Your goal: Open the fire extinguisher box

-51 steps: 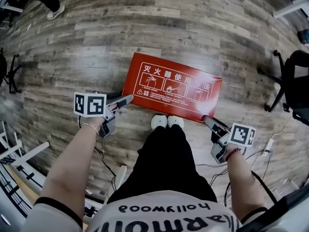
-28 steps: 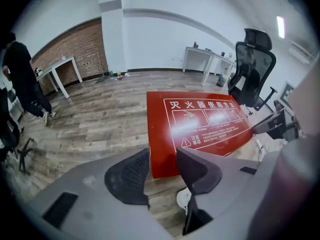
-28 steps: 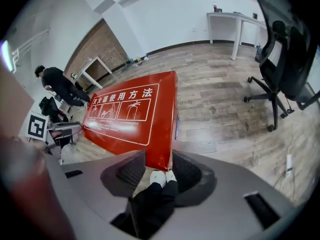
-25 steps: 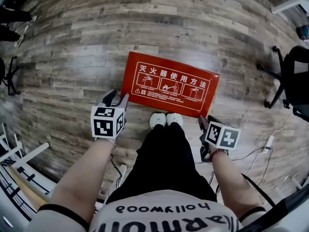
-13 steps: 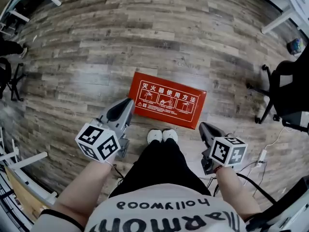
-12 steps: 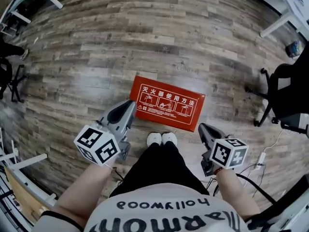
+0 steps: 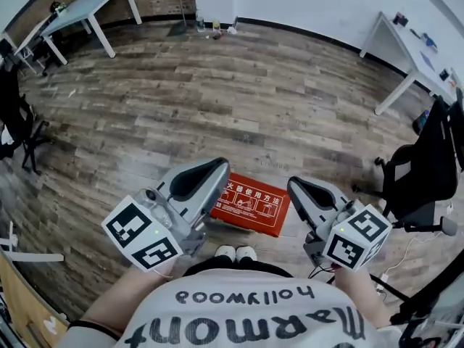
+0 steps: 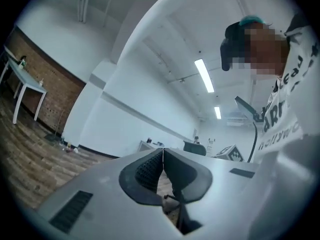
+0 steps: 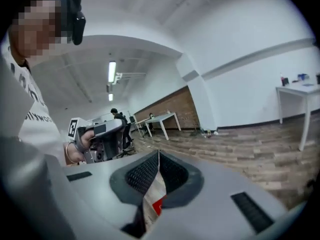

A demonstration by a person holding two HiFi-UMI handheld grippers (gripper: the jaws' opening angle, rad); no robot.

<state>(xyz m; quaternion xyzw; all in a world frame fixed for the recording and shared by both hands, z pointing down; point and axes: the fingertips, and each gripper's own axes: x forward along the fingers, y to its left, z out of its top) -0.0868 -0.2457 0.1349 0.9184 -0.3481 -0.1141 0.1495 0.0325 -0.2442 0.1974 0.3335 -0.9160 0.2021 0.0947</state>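
The red fire extinguisher box [image 7: 250, 203] lies flat on the wooden floor with its printed lid down, just ahead of the person's white shoes [image 7: 235, 253]. Both grippers are held high above it and touch nothing. My left gripper [image 7: 221, 167] hovers over the box's left end, jaws shut and empty; in the left gripper view [image 8: 162, 151] its pads meet with nothing between them. To the right of the box, my right gripper [image 7: 293, 185] is shut too. In the right gripper view [image 9: 158, 155] a sliver of the red box [image 9: 157, 205] shows far below the closed jaws.
A black office chair [image 7: 424, 172] stands at the right, another dark chair [image 7: 14, 122] at the left edge. White tables stand at the back left [image 7: 87, 6] and back right [image 7: 409, 49]. Wooden floor [image 7: 239, 100] stretches ahead of the box.
Both grippers have gone from open to shut and risen away from the box's near corners. The head view has lifted, so the box looks smaller and more of the room shows.
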